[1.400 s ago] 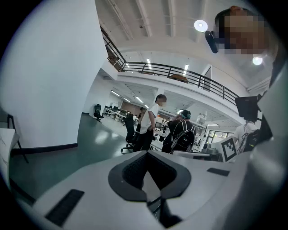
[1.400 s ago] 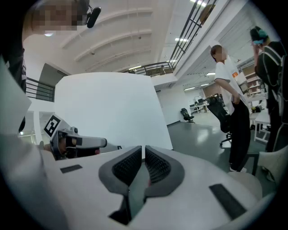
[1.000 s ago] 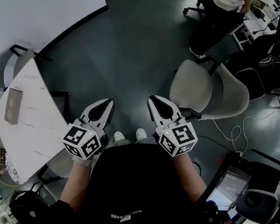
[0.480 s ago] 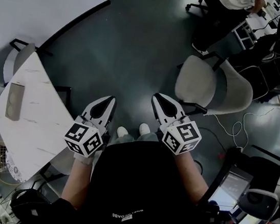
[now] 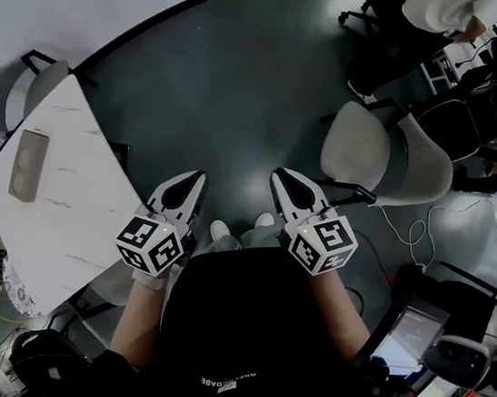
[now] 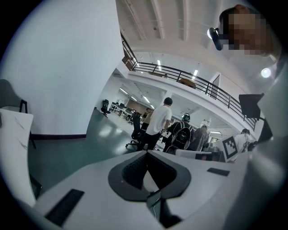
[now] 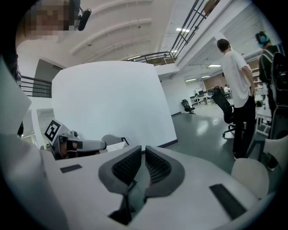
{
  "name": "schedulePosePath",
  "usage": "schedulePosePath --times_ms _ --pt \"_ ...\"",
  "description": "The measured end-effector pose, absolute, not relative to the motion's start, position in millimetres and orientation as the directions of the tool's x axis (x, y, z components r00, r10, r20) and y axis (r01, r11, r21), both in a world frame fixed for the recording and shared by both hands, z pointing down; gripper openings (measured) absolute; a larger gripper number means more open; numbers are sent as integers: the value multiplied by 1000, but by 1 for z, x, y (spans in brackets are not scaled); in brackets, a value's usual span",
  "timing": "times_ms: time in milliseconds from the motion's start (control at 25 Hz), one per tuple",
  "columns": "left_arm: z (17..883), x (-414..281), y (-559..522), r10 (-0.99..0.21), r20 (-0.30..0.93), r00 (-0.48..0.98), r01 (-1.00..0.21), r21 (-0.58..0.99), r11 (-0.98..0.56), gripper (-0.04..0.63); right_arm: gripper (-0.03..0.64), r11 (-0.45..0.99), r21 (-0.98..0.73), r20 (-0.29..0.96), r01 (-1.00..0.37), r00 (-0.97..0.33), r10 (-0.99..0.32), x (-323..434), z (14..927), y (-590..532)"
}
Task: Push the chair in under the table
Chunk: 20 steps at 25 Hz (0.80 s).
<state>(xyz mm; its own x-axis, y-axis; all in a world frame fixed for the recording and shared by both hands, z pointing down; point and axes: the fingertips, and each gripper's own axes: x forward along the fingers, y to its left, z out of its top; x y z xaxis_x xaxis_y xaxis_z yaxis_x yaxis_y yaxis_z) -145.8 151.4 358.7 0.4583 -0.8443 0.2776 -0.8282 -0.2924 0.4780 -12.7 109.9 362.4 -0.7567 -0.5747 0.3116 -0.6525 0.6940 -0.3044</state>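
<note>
The grey swivel chair (image 5: pixel 378 156) stands in the upper right of the head view, apart from both grippers and nearest the right gripper (image 5: pixel 280 181), whose jaws leave only a thin, empty slit. The left gripper (image 5: pixel 194 181), jaws together and empty, hovers beside the white marble table (image 5: pixel 64 204) at left.

Table (image 5: pixel 72 214) white marble, grey veins. Chair (image 5: pixel 358 149) pale grey. Floor (image 5: pixel 246 83) dark teal. Left gripper (image 5: pixel 198 177), right gripper (image 5: pixel 278 175) white, black pads (image 7: pixel 128 165), black-white square markers. Shirt (image 5: pixel 248 331) black.

table (image 5: pixel 74 201) left, chair (image 5: pixel 365 150) right, well apart
</note>
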Motion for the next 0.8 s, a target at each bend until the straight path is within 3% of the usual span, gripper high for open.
schedulePosePath --times_ms 800 --pt "370 -107 74 -837 320 444 -846 457 -275 6 35 676 -384 301 -629 -777 -552 21 381 30"
